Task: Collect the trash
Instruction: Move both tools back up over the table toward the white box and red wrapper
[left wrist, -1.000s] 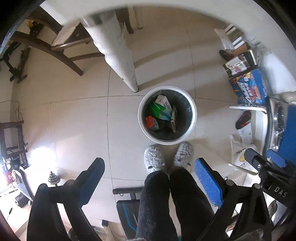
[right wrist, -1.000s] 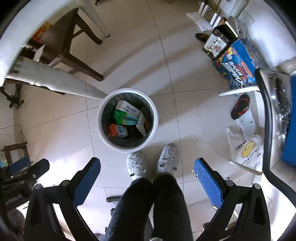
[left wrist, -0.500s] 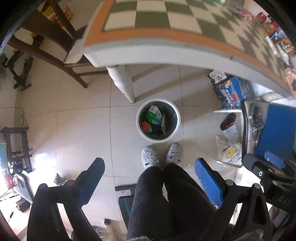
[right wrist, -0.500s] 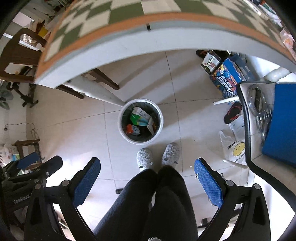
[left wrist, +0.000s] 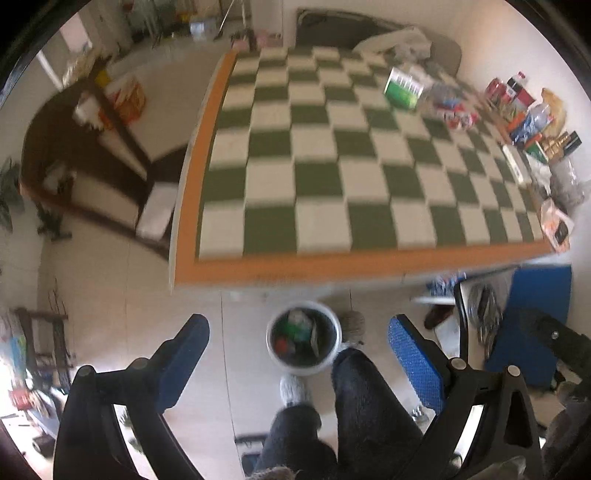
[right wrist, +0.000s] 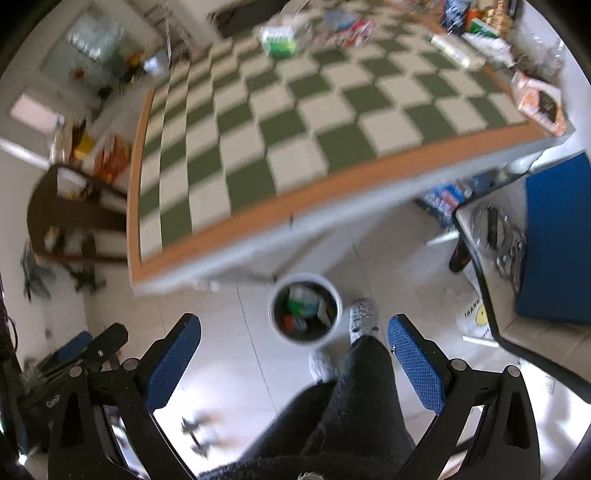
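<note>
- White trash bin [left wrist: 303, 341] [right wrist: 305, 309] on pale tiled floor [left wrist: 110, 295] [right wrist: 388, 266], just below near edge of checkered table [left wrist: 351, 177] [right wrist: 295, 122]; upright, open top.
- Inside bin: dark liner, several discarded packs — green, red, white pieces visible; blurred, labels unreadable.
- Grey slippers [left wrist: 293, 387] [right wrist: 364, 317] right beside bin, one on either side of its lower right rim; dark trouser legs [left wrist: 354, 406] [right wrist: 351, 406] rising toward camera.
- Left gripper [left wrist: 295, 354]: spread wide, nothing between blue pads, touching nothing; held high above floor, bin framed between fingers [left wrist: 184, 354].
- Right gripper [right wrist: 293, 356]: also wide apart, empty, no contact with anything; bin seen between fingers [right wrist: 413, 362], nearer the middle.
- Other gripper's black body at frame edge in each wrist view, right edge for left camera, lower left for right camera.
- Table top: green-and-white squares, orange border; near half bare.
- Green box [left wrist: 403, 88] [right wrist: 279, 38] on far part of table, with red-and-white packs [left wrist: 458, 116] [right wrist: 354, 29] just beside it.
- Row of bottles, cans, boxes [left wrist: 524, 122] [right wrist: 476, 26] along right table edge; orange-white bag [left wrist: 556, 225] [right wrist: 539, 101] at near right corner.
- Dark wooden chair [left wrist: 85, 158] [right wrist: 70, 218] left of table.
- Blue panel [left wrist: 532, 317] [right wrist: 557, 240] on right, beside metal-framed surface with grey parts.
- Heavy motion blur in both views.
</note>
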Demonstrator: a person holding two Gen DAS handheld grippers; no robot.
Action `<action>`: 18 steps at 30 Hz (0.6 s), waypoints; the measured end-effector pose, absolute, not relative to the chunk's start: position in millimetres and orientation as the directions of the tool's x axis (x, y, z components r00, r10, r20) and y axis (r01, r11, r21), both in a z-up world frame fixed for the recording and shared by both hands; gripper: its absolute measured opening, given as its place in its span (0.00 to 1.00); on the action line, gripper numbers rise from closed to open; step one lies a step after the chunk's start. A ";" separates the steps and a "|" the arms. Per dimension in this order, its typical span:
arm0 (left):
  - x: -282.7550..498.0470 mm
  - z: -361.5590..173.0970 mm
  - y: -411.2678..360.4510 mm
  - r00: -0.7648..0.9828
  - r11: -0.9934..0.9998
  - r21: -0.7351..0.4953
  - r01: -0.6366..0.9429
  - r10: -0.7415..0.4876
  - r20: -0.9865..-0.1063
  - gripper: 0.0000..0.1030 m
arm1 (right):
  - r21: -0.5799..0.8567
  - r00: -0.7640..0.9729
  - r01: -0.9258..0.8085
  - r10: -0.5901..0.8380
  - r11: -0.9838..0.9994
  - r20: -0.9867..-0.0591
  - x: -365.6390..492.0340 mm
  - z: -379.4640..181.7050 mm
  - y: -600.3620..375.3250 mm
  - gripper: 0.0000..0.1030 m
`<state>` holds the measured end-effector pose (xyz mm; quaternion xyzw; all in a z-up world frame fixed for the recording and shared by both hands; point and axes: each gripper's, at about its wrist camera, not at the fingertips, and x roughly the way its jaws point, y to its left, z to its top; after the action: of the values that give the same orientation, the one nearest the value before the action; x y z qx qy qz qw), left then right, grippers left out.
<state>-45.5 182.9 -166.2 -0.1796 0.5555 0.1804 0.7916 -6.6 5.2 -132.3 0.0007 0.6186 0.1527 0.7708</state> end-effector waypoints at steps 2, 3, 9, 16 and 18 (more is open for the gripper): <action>-6.1 -155.8 181.8 0.337 0.886 -0.060 -0.459 0.111 -0.935 0.97 | 0.199 0.213 -0.193 0.239 0.961 -0.947 28.2 -120.0 -1.8 0.99; 7.7 -152.1 182.7 0.344 0.894 -0.051 -0.445 0.118 -0.932 0.97 | 0.208 0.218 -0.176 0.245 0.962 -0.945 42.6 -116.8 -3.7 0.99; 168.5 -134.8 174.3 0.389 0.967 0.039 -0.250 0.138 -0.911 0.97 | 0.258 0.228 -0.072 0.268 0.963 -0.936 172.9 -115.9 -28.3 0.99; 345.4 -150.5 181.7 0.289 0.989 0.114 -0.093 0.136 -0.948 0.99 | 0.276 0.159 0.064 0.264 0.959 -0.951 348.7 -156.9 -39.6 0.99; 378.4 -159.4 186.6 0.264 0.992 0.107 -0.067 0.122 -0.957 0.99 | 0.278 0.135 0.083 0.266 0.957 -0.955 394.6 -170.6 -36.6 0.99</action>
<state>378.4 186.7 -159.4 0.0224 0.6039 0.0594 0.7945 394.6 -36.6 -170.6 0.1333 0.6548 0.0616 0.7414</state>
